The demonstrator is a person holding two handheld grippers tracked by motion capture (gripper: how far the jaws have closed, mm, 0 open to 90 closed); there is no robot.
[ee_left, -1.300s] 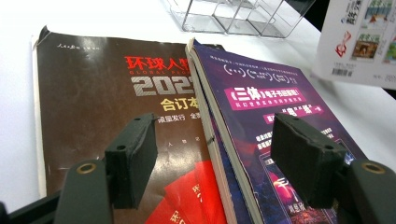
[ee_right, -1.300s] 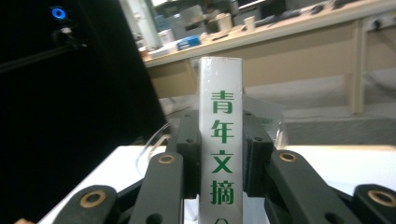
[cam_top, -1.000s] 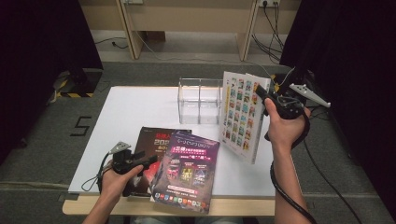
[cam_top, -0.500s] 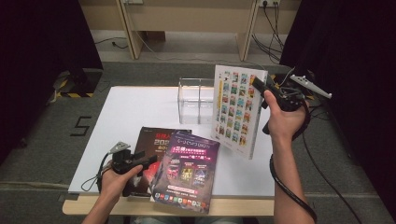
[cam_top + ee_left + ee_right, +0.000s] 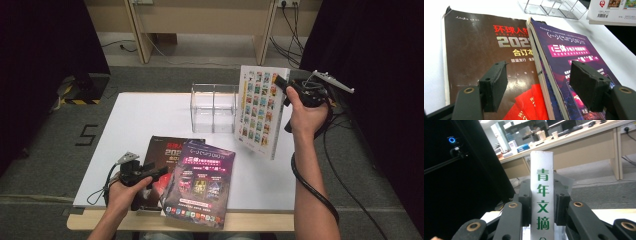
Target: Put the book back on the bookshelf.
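Note:
A white book (image 5: 260, 112) with a grid of small coloured pictures on its cover stands upright above the table's right side. My right gripper (image 5: 281, 83) is shut on its spine edge near the top. In the right gripper view the jaws (image 5: 542, 186) press both faces of the white book (image 5: 541, 165), whose spine bears green characters. My left gripper (image 5: 152, 172) stays open low over a brown book (image 5: 167, 150) and the purple book (image 5: 200, 185) that overlaps it. In the left gripper view its open jaws (image 5: 540, 75) straddle the seam between the brown book (image 5: 479, 45) and the purple book (image 5: 569, 55).
A clear acrylic holder (image 5: 212, 107) with two compartments stands on the white table (image 5: 140, 120), just left of the held book; the holder (image 5: 554, 7) shows again in the left gripper view. Cables trail from both grippers. Dark curtains flank the table; desks stand behind.
My right hand has lifted the white book a little and carried it farther back, beside the clear holder. The left hand and the two flat books have not moved.

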